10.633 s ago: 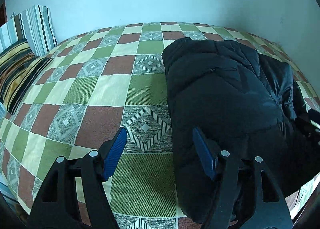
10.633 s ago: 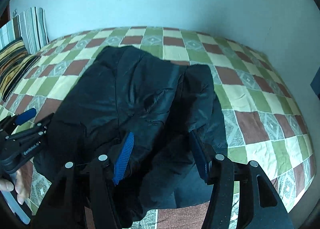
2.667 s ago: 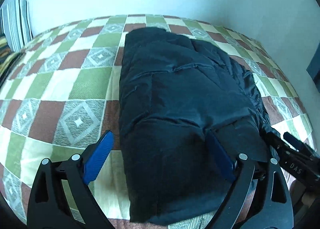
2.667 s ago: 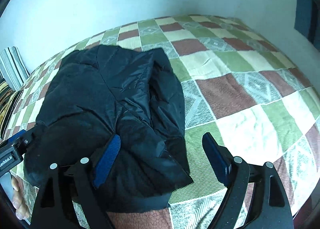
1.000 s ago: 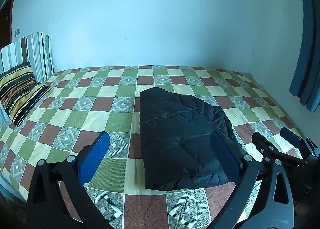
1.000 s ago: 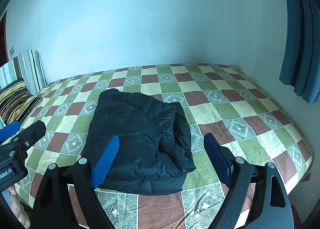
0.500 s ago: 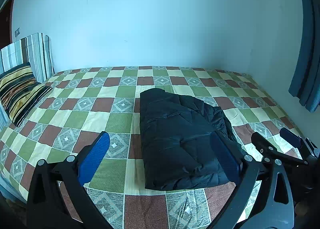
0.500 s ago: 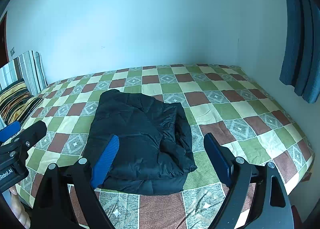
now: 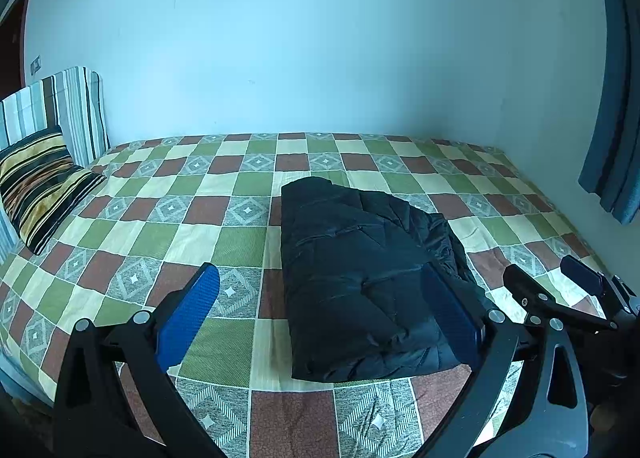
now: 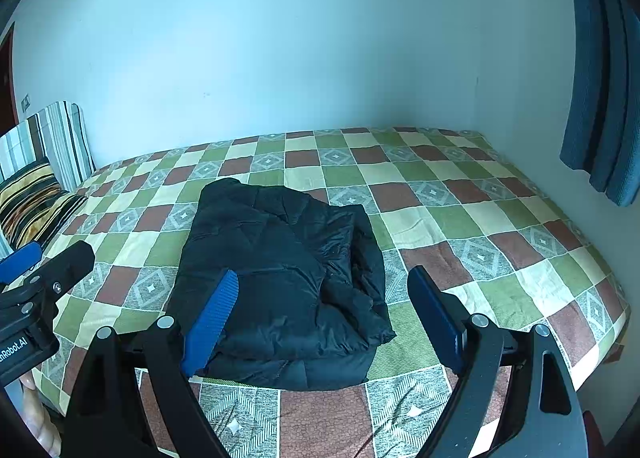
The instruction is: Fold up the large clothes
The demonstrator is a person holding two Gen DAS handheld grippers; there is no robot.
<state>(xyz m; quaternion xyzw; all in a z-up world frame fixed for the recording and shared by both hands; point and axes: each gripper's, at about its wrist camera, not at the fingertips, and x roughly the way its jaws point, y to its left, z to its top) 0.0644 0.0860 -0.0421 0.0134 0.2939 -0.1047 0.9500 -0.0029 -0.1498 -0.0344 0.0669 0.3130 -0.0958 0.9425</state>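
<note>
Both grippers have pulled back from the jacket (image 9: 360, 274) and now hover above the bed's (image 9: 240, 162) near edge. Left gripper (image 9: 320, 314) gapes wide, holding nothing; right gripper (image 10: 324, 318) likewise. Jacket lies folded mid-bed, pillow (image 9: 40, 182) far left.

Both grippers were built alike: the left gripper (image 9: 320, 318) and the right gripper (image 10: 324, 318) had black, angular arms with triangular cut-outs, silver round screw heads at the pivots, and ribbed blue pads on the fingers (image 10: 210, 318). White lettering on the left gripper's body, partly cut off, seemed to read "nRobot.AI".
</note>
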